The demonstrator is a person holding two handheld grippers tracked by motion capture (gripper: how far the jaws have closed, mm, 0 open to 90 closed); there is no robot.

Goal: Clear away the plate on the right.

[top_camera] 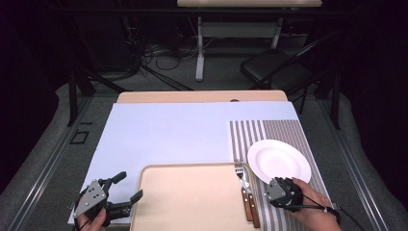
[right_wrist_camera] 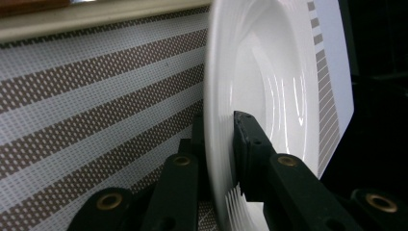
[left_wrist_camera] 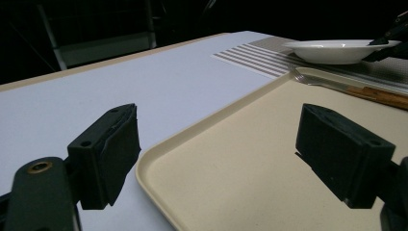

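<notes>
At the surface's 4 o'clock corner: right gripper (top_camera: pixel 283 191) clamped on the near rim of the white plate (top_camera: pixel 279 159).

Plate rests on the striped placemat (top_camera: pixel 284 132), just right of the beige tray (top_camera: pixel 187 199); the right gripper view shows one jaw under the rim and one on top, bite shallow and close to the edge. Risk: glazed rim may slip from so narrow a hold if lifted, dropping or chipping the plate. Risk: far edge, at 12 o'clock from the grip, would sag and drag the placemat. Risk: a swing toward 9 o'clock could strike the fork (top_camera: pixel 239 169) and the wood-handled knife (top_camera: pixel 250 204) lying along the tray's right side. Left gripper (top_camera: pixel 126 188) sits at 7 o'clock, jaws spread wide and holding nothing, astride the tray's near-left corner. No brand, label or legible writing found on any item.
</notes>
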